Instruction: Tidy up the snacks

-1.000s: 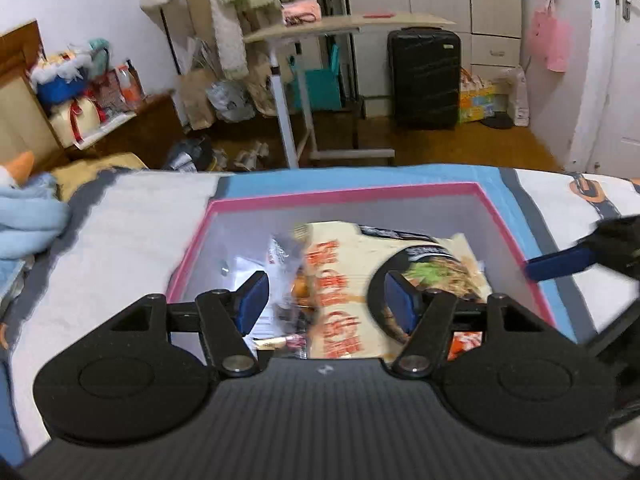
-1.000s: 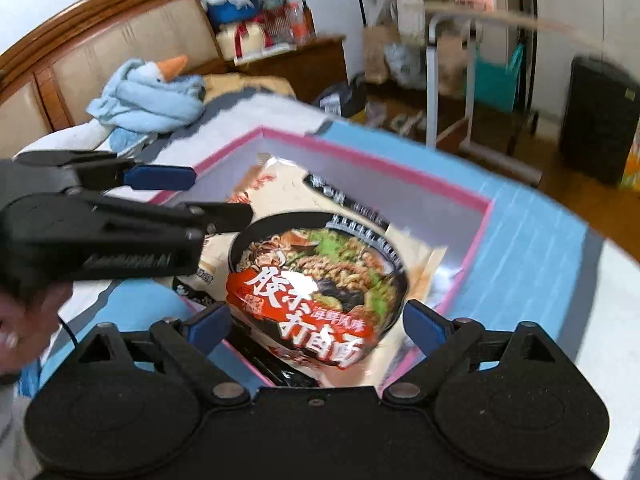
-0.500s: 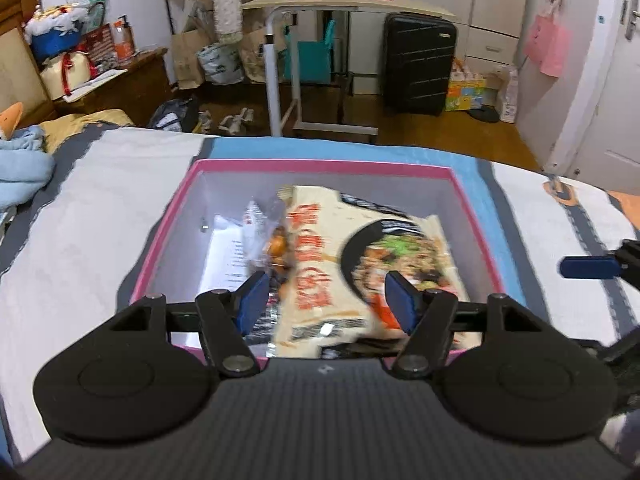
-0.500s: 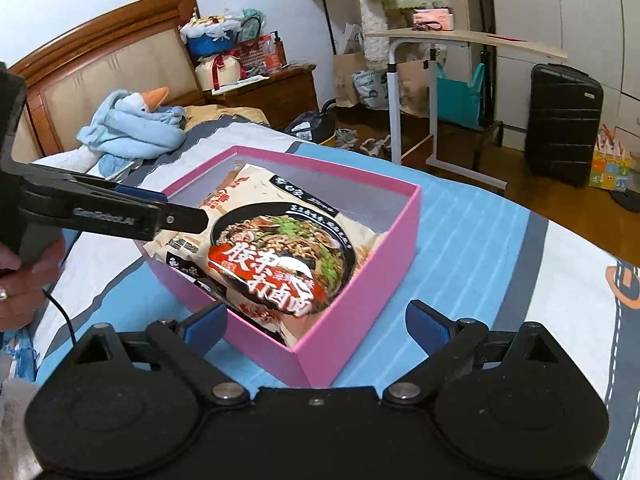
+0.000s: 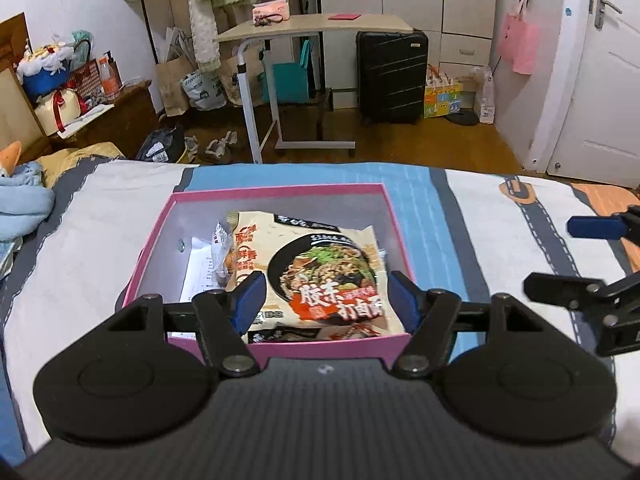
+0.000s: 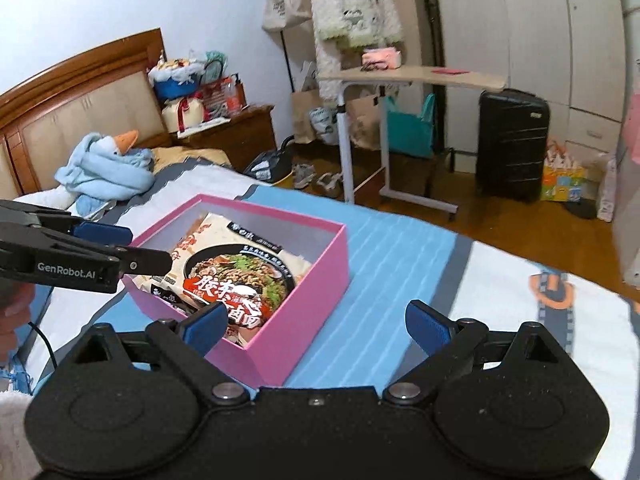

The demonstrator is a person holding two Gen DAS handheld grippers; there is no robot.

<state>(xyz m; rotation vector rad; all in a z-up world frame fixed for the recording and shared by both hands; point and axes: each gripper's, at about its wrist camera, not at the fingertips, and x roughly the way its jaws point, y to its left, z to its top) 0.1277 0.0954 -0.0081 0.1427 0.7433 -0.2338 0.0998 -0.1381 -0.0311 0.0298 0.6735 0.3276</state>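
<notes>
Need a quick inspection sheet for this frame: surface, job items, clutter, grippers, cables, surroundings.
Surface: bed cover, blue, white and grey stripes.
Job's things: pink box open on the bed; noodle packet lies inside on top, a smaller wrapped snack and a printed paper sheet to its left.
Clutter: blue plush toy near the headboard.
Grippers: left gripper and right gripper both open, empty, hovering on the near side of the box.
Cables: thin black cable at the person's hand.
Surroundings: side table, black suitcase, bags on the floor.
</notes>
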